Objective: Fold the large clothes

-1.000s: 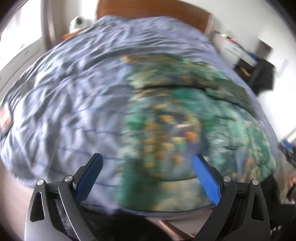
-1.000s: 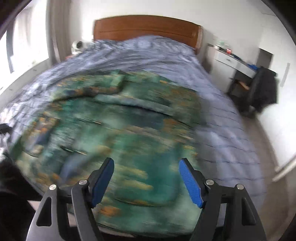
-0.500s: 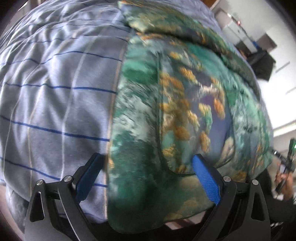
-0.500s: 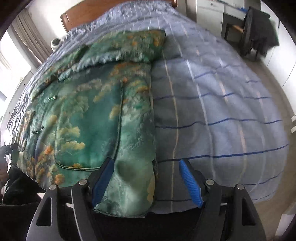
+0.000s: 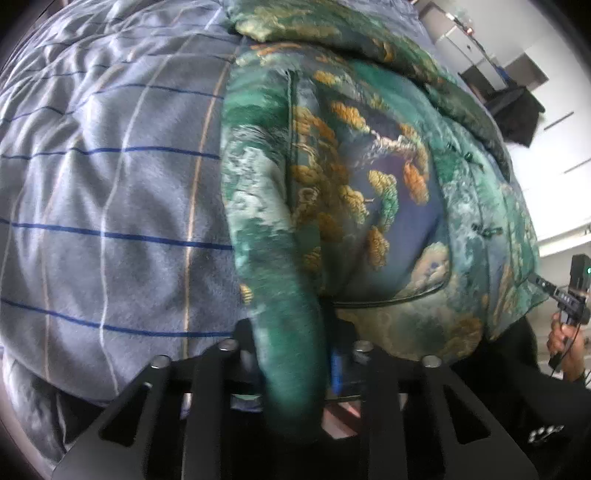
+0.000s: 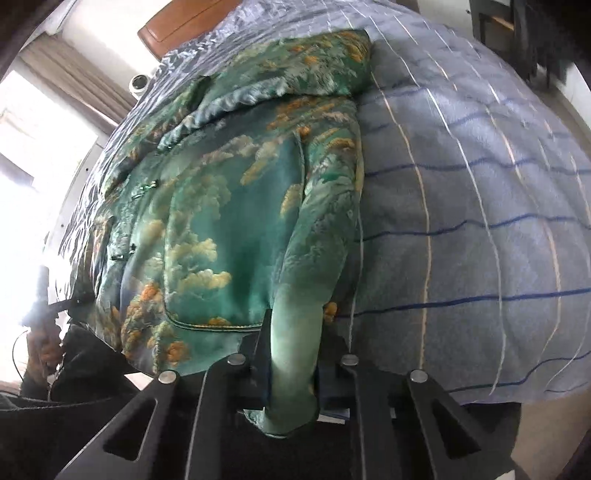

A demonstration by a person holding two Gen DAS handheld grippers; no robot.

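Green brocade jacket (image 5: 369, 192), padded and woven with orange and cream clouds, lies flat on a grey-blue quilt (image 5: 110, 192) with thin dark-blue and cream lines, covering the bed. A second ago both grippers hung above it with blue pads spread wide and nothing between them; since then each has come down to the near hem and its jaws have just been closing, with cloth now between them. The left gripper (image 5: 295, 354) is clenched on the hem corner at the jacket's left edge, fabric bunched into a thick roll between its black fingers. The right gripper (image 6: 293, 365) likewise pinches the opposite hem corner (a pale green fold bulges out below its pads). The jacket's long axis runs away from the cameras: hem at the bed's near edge, sleeves folded across its far end toward the wooden headboard (image 6: 173, 27). Knot buttons line its front down the middle. A hand (image 5: 565, 343) holding the other gripper's handle shows at the left view's right edge.
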